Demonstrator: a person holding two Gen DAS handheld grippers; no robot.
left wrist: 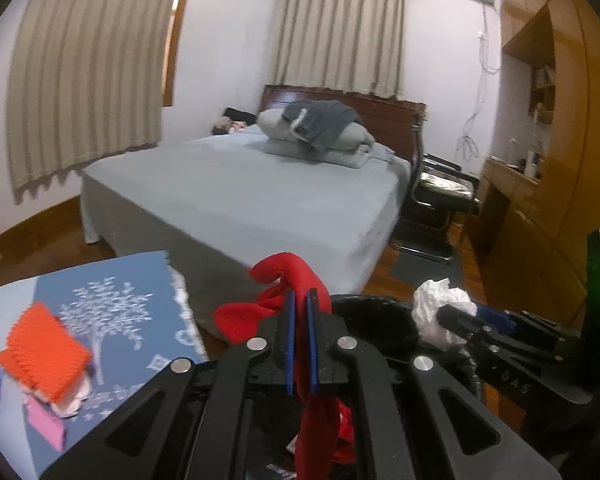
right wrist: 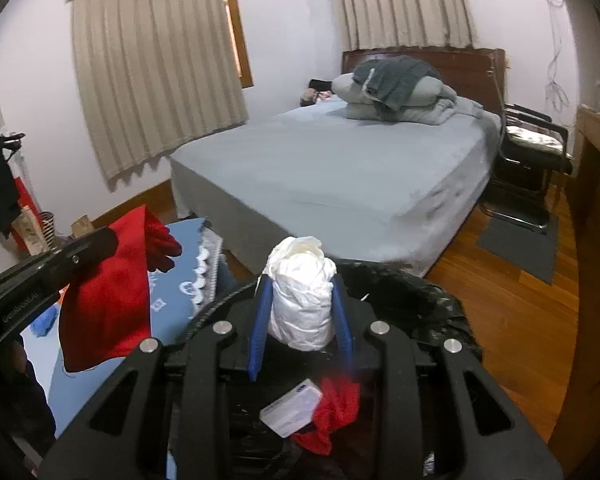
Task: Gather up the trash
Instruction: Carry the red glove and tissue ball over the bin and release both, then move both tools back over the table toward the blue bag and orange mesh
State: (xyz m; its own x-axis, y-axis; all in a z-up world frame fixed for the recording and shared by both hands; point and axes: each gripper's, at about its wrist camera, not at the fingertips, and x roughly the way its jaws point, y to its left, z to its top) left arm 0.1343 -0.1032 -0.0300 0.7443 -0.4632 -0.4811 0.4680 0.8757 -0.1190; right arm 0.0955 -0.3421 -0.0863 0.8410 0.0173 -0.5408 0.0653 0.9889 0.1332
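The left gripper (left wrist: 301, 300) is clenched on a red cloth (left wrist: 288, 276), which bunches above the blue pads and hangs below them. The right gripper (right wrist: 302, 312) grasps a crumpled white paper wad (right wrist: 300, 304) between its blue pads, the jaws partly apart around it. Both hang over a black bin bag (right wrist: 432, 304) in the near foreground. Inside the bag lie a small white box (right wrist: 290, 408) and a red scrap (right wrist: 336, 408), touching each other. To the left stands a table with a blue cloth (left wrist: 132, 292) bearing an orange brush-like thing (left wrist: 46, 352). Far behind is a bed (right wrist: 328, 168) with grey pillows (right wrist: 396, 92).
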